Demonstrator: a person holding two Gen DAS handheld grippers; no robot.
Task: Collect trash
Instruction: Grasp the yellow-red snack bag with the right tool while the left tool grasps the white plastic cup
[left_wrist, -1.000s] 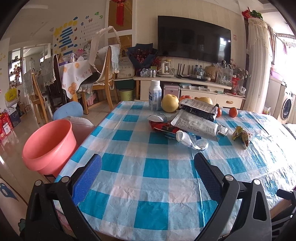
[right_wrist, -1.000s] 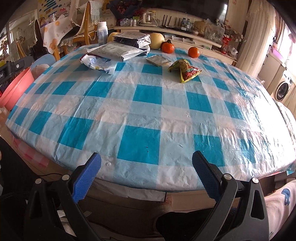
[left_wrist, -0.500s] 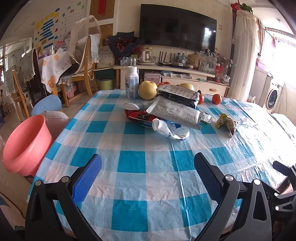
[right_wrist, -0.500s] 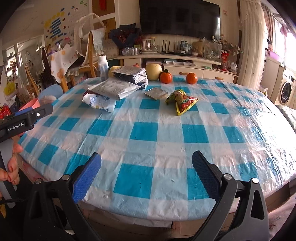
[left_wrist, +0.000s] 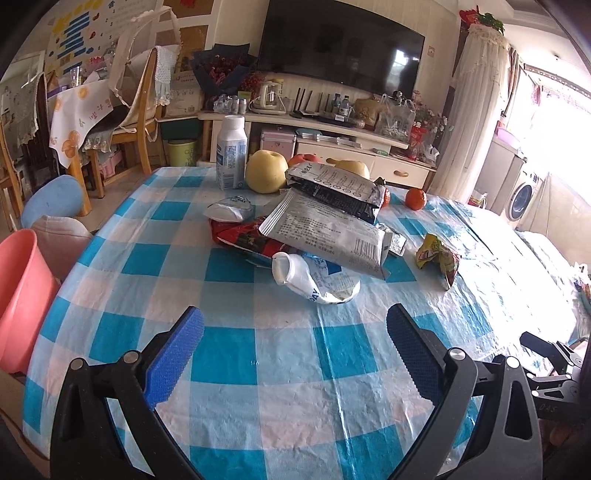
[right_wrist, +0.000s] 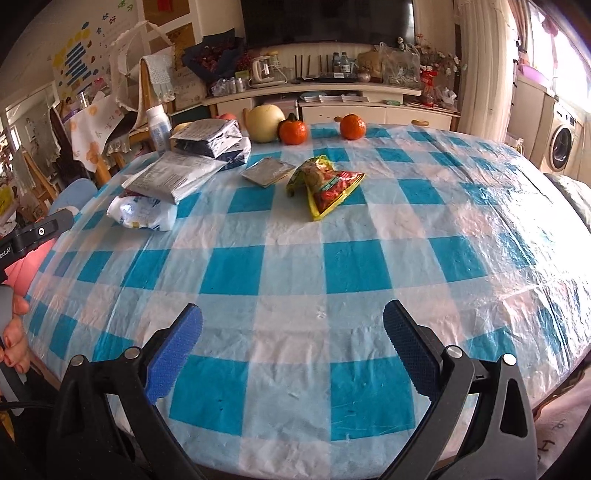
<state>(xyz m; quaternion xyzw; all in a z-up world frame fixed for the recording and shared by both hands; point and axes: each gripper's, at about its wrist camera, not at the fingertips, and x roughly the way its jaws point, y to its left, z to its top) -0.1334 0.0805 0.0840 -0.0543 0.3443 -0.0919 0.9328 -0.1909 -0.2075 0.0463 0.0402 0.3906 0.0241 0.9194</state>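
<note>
your left gripper had its jaws wide apart and empty, hovering over the near part of the blue-and-white checked tablecloth. your right gripper was the same: jaws spread, nothing between them, above the cloth's near edge. the trash sat mid-table, well apart from both. closest to your left gripper was a crushed white bottle lying on its side, partly under a grey snack bag that lay on top of a red wrapper. a dark snack bag was stacked behind the grey one. a crumpled white wrapper lay just left of the pile and a small silver packet to its right. a yellow-green and red snack bag lay alone, right of the pile and roughly ahead of your right gripper. at the far edge stood an upright white bottle, a yellow pear and two oranges, one at. a pink bucket sat off the table's left side. your hand showed at the left edge of the right wrist view.
</note>
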